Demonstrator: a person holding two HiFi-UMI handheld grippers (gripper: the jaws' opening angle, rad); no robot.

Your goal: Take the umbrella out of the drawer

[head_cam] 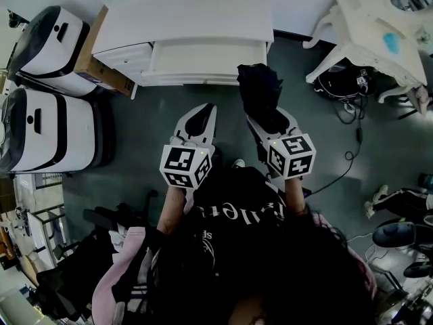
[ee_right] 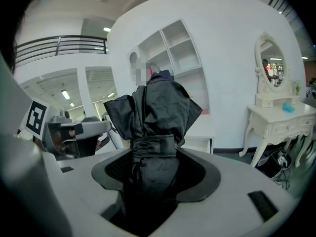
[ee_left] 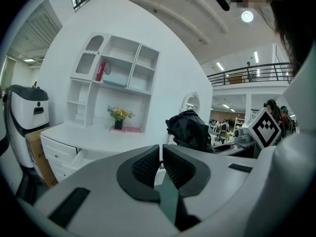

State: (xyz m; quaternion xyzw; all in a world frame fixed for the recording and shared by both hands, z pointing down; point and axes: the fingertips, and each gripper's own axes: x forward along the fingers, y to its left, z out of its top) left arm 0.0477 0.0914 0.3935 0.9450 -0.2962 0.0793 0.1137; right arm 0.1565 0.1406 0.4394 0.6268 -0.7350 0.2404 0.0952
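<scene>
A folded black umbrella point(head_cam: 260, 93) point(ee_right: 153, 127) stands up out of my right gripper point(head_cam: 260, 120) point(ee_right: 154, 169), whose jaws are shut on its strapped middle. It hangs in the air just in front of the white desk point(head_cam: 183, 19), right of the pulled-out drawer point(head_cam: 206, 61). The umbrella point(ee_left: 188, 130) also shows at the right of the left gripper view. My left gripper point(head_cam: 201, 117) point(ee_left: 161, 164) is shut with nothing between its pads, held beside the right one over the grey floor.
Two white-and-black machines point(head_cam: 47, 80) and a cardboard box point(head_cam: 98, 66) stand left of the desk. A white dressing table point(head_cam: 379, 39) point(ee_right: 276, 117) stands at the right with cables point(head_cam: 352, 114) under it. A white shelf unit point(ee_left: 113, 78) rises behind the desk.
</scene>
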